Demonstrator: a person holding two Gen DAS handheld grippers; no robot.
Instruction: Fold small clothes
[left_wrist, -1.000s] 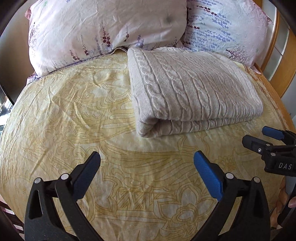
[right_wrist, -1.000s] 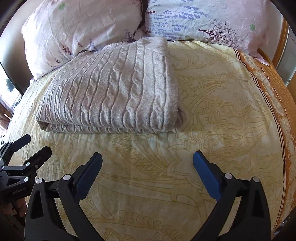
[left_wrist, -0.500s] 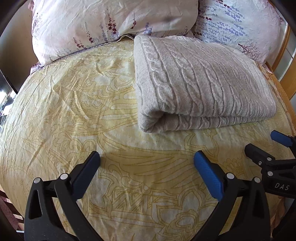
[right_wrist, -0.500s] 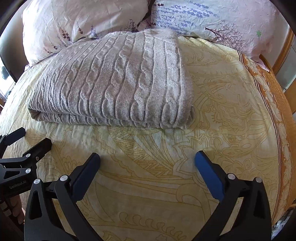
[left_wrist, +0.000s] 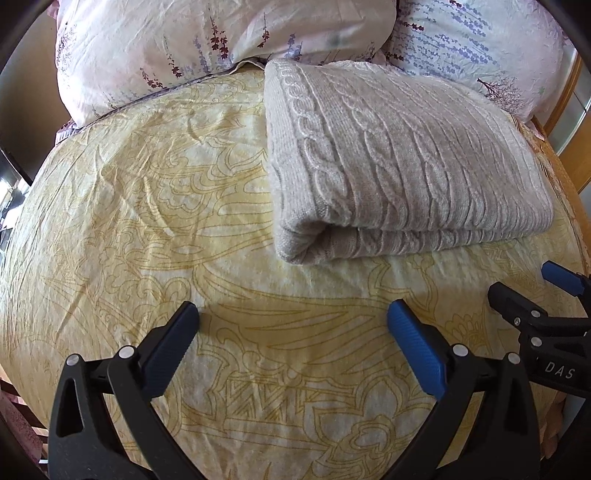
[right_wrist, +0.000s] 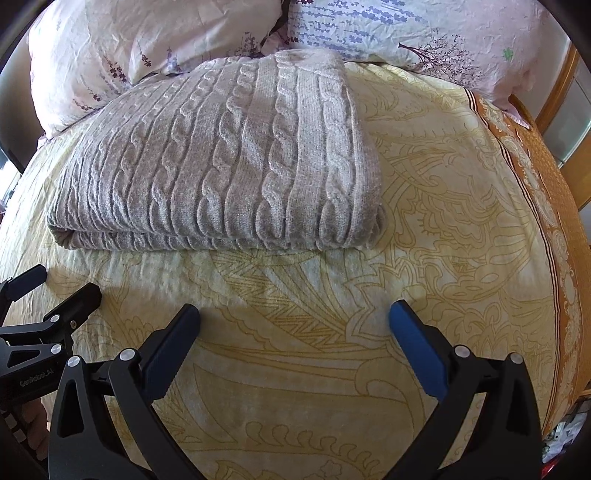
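A grey cable-knit sweater (left_wrist: 399, 162) lies folded into a thick rectangle on the yellow patterned bedspread (left_wrist: 147, 221). It also shows in the right wrist view (right_wrist: 229, 158). My left gripper (left_wrist: 293, 317) is open and empty, hovering over the bedspread short of the sweater's near left corner. My right gripper (right_wrist: 295, 317) is open and empty, in front of the sweater's near right corner. Each gripper shows at the edge of the other's view: the right one (left_wrist: 532, 291) and the left one (right_wrist: 55, 284).
Two floral pillows (left_wrist: 207, 40) (right_wrist: 424, 33) lie against the head of the bed, touching the sweater's far edge. An orange border band (right_wrist: 546, 177) runs along the bed's right side, with a wooden frame (right_wrist: 557, 85) beyond.
Both grippers have moved forward toward the folded sweater, which now looks larger and nearer. Both stay open. The sweater has not moved.
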